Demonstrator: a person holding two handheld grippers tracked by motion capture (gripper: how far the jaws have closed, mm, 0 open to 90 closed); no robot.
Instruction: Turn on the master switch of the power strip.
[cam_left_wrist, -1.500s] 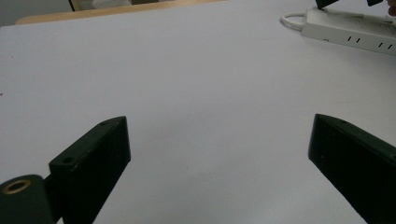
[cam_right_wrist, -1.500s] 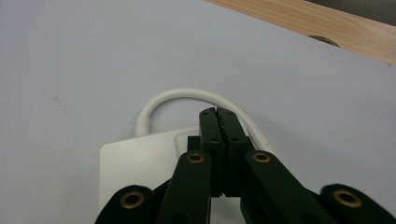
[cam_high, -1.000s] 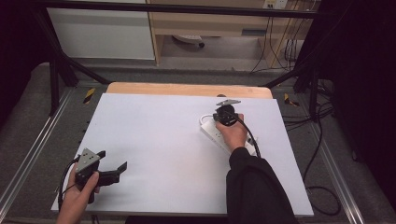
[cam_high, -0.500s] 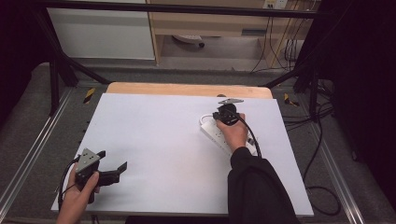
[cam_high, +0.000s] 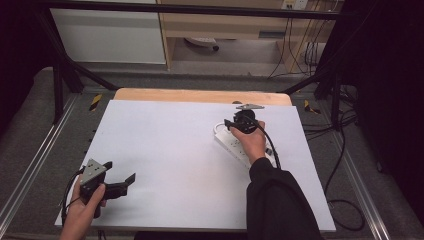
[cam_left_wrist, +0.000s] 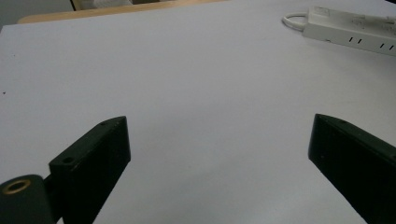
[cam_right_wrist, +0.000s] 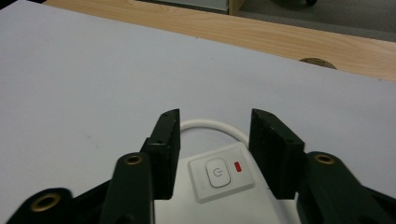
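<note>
Right gripper (cam_right_wrist: 215, 154) hovers, jaws parted, astride switch end of power strip (cam_right_wrist: 224, 186) at table's (cam_high: 165, 150) far right. Rigid, light, smooth plastic; you grip narrow sides. Left gripper (cam_left_wrist: 219, 168) spread wide, idle.

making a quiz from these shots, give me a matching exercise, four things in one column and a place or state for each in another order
Things:
1. left gripper
2. right gripper
3. power strip
4. red light

Places or states:
A. white, lying toward the table's right side
B. beside the power button
C. open wide over bare table near the front left
D. jaws straddling the switch end of the strip

Pairs: 1-C, 2-D, 3-A, 4-B
</note>
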